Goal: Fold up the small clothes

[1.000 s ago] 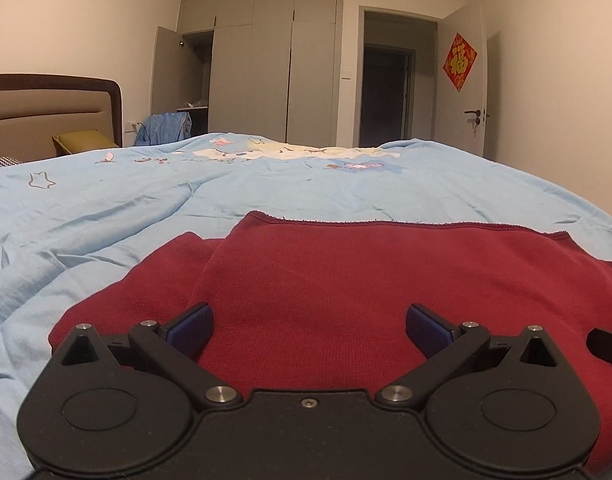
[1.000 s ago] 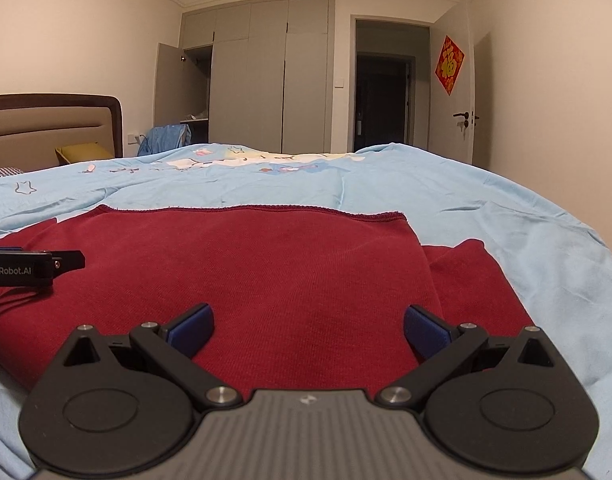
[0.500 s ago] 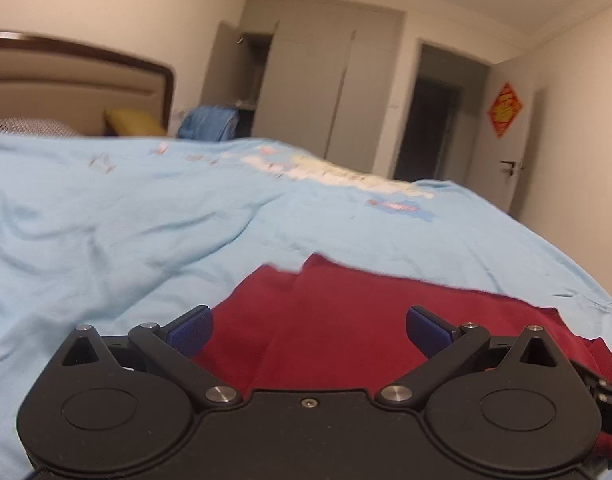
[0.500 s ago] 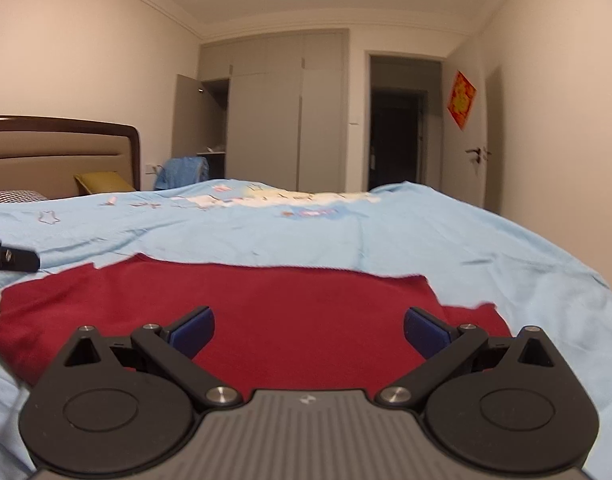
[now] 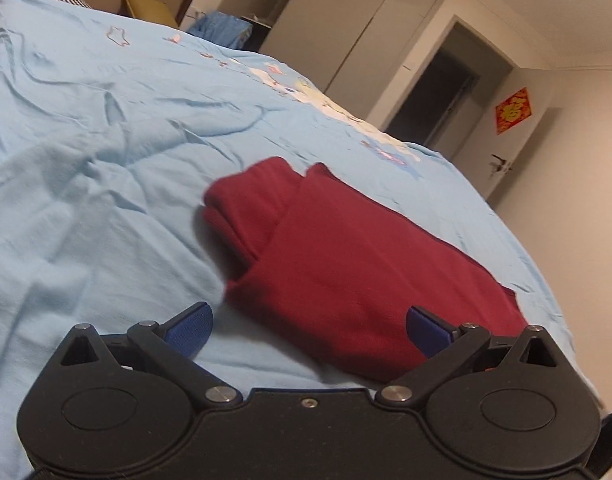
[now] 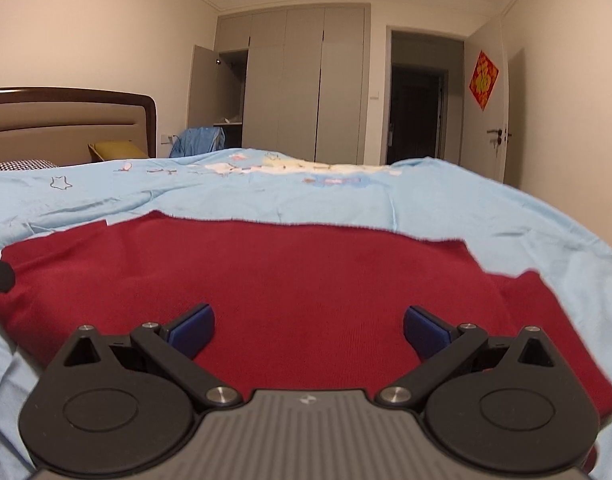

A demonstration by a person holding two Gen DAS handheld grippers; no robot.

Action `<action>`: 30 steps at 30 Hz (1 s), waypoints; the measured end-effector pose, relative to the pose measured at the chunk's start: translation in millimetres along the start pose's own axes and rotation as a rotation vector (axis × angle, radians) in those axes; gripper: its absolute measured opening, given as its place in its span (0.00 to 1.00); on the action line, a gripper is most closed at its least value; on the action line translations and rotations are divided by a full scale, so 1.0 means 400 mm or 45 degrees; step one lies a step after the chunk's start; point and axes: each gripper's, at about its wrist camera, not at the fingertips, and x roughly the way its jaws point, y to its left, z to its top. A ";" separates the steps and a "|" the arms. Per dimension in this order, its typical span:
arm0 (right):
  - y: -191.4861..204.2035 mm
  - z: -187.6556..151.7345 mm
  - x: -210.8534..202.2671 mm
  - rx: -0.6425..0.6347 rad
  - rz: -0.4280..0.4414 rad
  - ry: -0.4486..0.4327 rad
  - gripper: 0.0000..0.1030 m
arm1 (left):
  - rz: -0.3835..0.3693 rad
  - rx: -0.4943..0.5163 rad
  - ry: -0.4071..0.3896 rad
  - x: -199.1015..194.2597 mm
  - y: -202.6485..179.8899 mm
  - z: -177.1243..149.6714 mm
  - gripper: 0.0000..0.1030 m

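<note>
The dark red knitted garment (image 5: pixel 346 256) on the light blue bedspread (image 5: pixel 86 200) looks soft, light and floppy. Best pinched at an edge or corner, perhaps a folded sleeve. The left gripper (image 5: pixel 308 326) and right gripper (image 6: pixel 308 326) both have jaws apart, empty.

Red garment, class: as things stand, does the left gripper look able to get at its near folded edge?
Probably yes. The left gripper is open just before the red garment, which lies flat on the blue bedcover; nothing lies between them.
</note>
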 end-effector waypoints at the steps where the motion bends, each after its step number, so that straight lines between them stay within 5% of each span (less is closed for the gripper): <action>1: -0.001 -0.005 0.000 0.011 0.002 -0.003 1.00 | -0.008 -0.006 0.001 0.004 -0.005 -0.002 0.99; 5: -0.009 -0.024 0.000 0.046 0.021 -0.014 1.00 | -0.031 -0.098 -0.004 0.018 -0.002 0.001 0.99; 16: -0.026 -0.045 -0.011 0.096 0.050 -0.038 1.00 | 0.029 -0.362 -0.061 0.097 0.018 0.034 0.67; 26: -0.028 -0.047 -0.017 0.109 0.048 -0.046 1.00 | 0.116 -0.292 -0.072 0.118 0.017 0.060 0.20; 30: -0.037 -0.042 -0.042 0.138 0.029 -0.060 1.00 | 0.123 -0.209 -0.084 0.111 -0.010 0.080 0.15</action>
